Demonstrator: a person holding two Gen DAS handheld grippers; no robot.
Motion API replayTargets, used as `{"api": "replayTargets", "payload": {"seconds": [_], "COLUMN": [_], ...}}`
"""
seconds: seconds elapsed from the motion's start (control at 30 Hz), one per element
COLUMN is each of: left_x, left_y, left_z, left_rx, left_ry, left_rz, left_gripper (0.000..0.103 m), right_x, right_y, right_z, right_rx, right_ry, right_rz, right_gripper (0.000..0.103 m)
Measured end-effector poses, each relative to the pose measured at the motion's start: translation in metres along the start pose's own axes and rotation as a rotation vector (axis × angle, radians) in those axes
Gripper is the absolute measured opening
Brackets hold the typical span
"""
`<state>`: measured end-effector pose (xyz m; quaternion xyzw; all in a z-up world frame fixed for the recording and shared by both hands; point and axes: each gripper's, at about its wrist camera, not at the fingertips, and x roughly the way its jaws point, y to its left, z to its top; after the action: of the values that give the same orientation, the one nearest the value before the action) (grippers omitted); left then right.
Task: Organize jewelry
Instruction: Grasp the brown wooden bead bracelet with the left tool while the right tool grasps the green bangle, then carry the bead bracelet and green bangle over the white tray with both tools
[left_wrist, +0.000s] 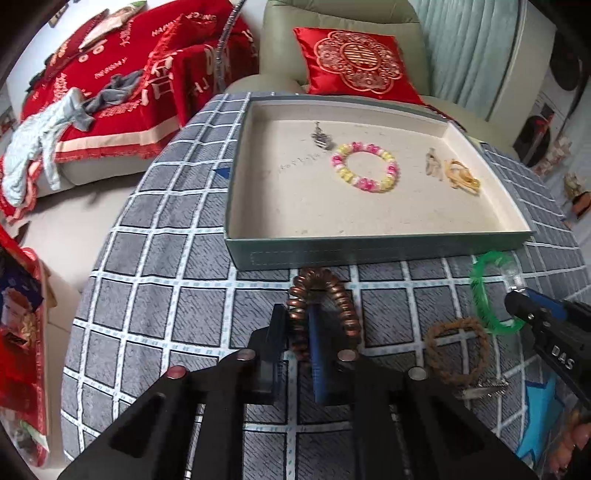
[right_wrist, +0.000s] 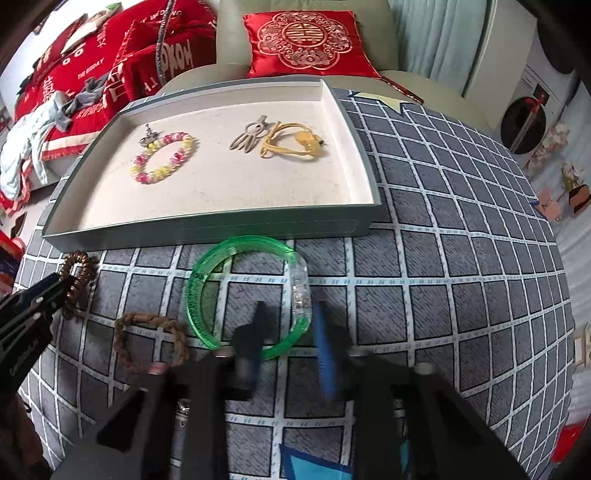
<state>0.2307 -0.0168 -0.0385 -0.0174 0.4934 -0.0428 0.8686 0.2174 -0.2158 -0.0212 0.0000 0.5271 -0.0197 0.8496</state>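
Note:
A grey-green tray (left_wrist: 369, 249) (right_wrist: 207, 227) with a cream floor holds a pink-and-yellow bead bracelet (left_wrist: 365, 167) (right_wrist: 162, 158), a silver charm (left_wrist: 320, 136), a silver clip (right_wrist: 248, 136) and a yellow hair tie (right_wrist: 295, 146). My left gripper (left_wrist: 297, 321) is shut on a brown spiral hair tie (left_wrist: 332, 291) (right_wrist: 75, 280) on the cloth in front of the tray. My right gripper (right_wrist: 288, 314) is open, its fingers either side of the clear clasp of a green bangle (right_wrist: 236, 291) (left_wrist: 487, 291). A brown braided bracelet (left_wrist: 458, 350) (right_wrist: 147, 339) lies between them.
The table is covered with a grey checked cloth (right_wrist: 443, 258). A silver hair clip (left_wrist: 484, 387) lies near the braided bracelet. A sofa with a red cushion (left_wrist: 358, 62) and red blankets (left_wrist: 129, 74) stands behind the table.

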Motion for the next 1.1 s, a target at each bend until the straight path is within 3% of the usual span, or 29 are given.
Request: {"api": "replayTargets", "payload": {"seconds": [0.03,0.2,0.47,0.77,1.1], "left_x": [-0.001,-0.015,-0.049,-0.069,-0.052], "left_y": [0.002,0.004,0.004,0.006,0.006], "left_z": [-0.001,-0.006,-0.002,0.028,0.077], "left_rx": [-0.005,0.021,0.058,0.075,0.097], "left_ry": [0.002,-0.030,-0.091,-0.153,-0.163], "left_rz": [-0.031,-0.092,-0.171,-0.198,-0.190], "left_gripper": [0.026,0.026,0.026,0.026,0.026], "right_x": [-0.001,-0.008,-0.035,-0.061,-0.052], "right_y": [0.000,-0.004,-0.025,-0.025,-0.019], "right_z": [-0.001,-0.010,-0.013,0.007,0.056], "right_rx": [-0.003,0.003,0.081,0.080,0.080], "right_ry": [-0.001,-0.015,-0.045,-0.105,-0.120], "right_rz": [-0.003,0.011,0.108,0.119,0.132], "right_gripper": [0.013,0.013,0.013,0.013,0.012]}}
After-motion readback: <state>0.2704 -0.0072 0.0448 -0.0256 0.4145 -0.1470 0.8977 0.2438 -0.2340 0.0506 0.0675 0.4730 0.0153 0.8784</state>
